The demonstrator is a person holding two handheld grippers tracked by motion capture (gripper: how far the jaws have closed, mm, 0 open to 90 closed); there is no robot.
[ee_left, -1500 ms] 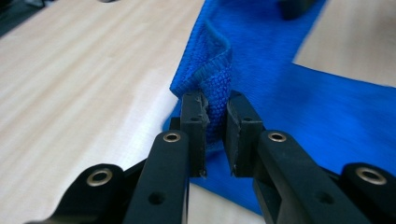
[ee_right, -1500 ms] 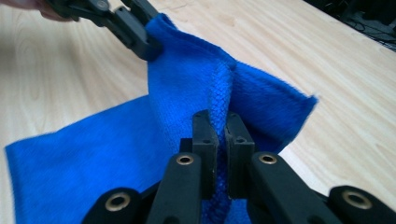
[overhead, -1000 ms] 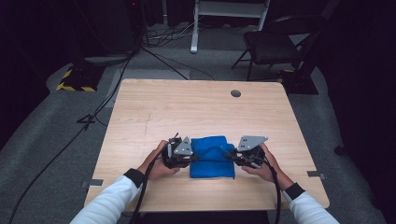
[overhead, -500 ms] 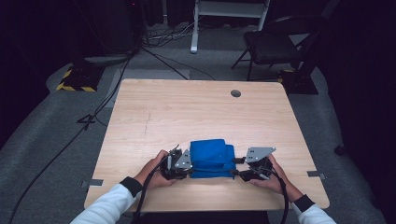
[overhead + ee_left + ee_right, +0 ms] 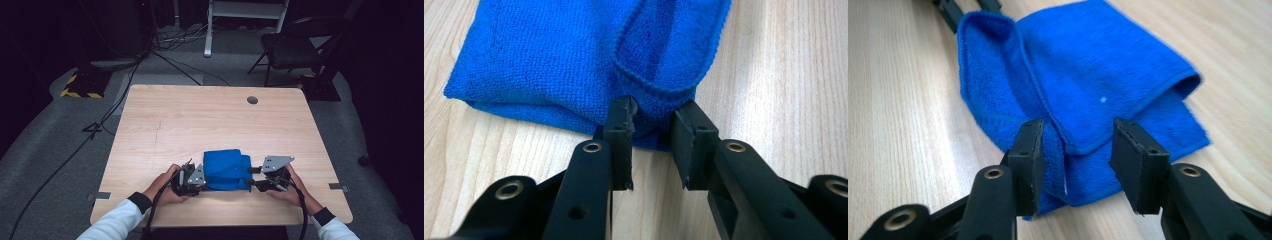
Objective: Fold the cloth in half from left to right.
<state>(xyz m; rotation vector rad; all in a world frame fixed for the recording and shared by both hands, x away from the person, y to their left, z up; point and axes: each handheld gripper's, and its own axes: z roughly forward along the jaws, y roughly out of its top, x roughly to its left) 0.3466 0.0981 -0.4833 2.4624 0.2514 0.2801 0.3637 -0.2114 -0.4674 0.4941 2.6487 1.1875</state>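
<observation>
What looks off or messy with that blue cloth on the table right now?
The blue cloth is folded unevenly: in the right gripper view its top layer sits askew, leaving the lower layer sticking out. Nothing looks spilled or torn.

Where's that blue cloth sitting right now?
In the high view the blue cloth lies folded near the table's front edge, between the left gripper and right gripper.
</observation>
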